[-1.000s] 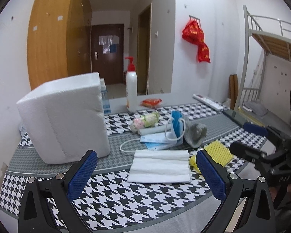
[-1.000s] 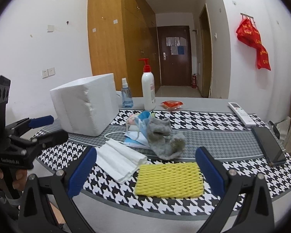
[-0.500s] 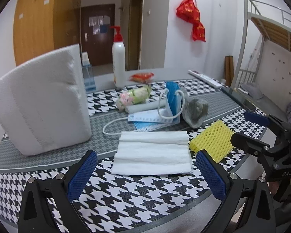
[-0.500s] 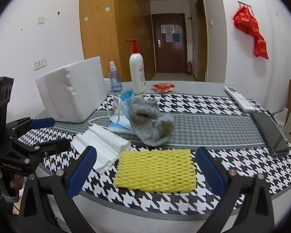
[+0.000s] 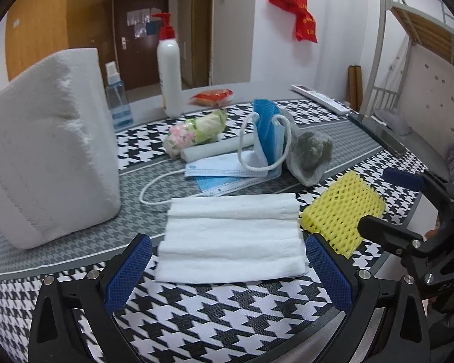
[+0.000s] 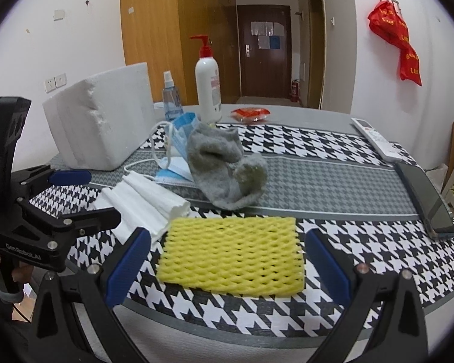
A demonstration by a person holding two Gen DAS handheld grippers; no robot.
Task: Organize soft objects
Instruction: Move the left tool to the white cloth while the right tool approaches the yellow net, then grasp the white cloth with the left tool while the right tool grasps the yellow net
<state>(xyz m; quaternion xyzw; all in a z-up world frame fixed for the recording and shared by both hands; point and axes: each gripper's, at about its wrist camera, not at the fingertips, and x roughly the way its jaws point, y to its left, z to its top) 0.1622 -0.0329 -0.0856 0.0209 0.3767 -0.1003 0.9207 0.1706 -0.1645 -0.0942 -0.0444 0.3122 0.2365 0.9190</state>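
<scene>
A folded white towel lies near the table's front edge, between the blue pads of my open left gripper. To its right lies a yellow foam net, framed by the pads of my open right gripper. Behind them sit a crumpled grey sock, blue face masks and a flowered cloth roll. In the right wrist view the towel touches the net's left edge, and the left gripper hovers beside it. The right gripper shows at the right of the left wrist view.
A big white foam block stands on the left. At the back are a pump bottle, a small spray bottle and a red packet. A remote and a phone lie at the right on the houndstooth table.
Both grippers have dropped lower and moved in toward the table. The towel now lies between the left pads and the foam net between the right pads. No object has moved.
</scene>
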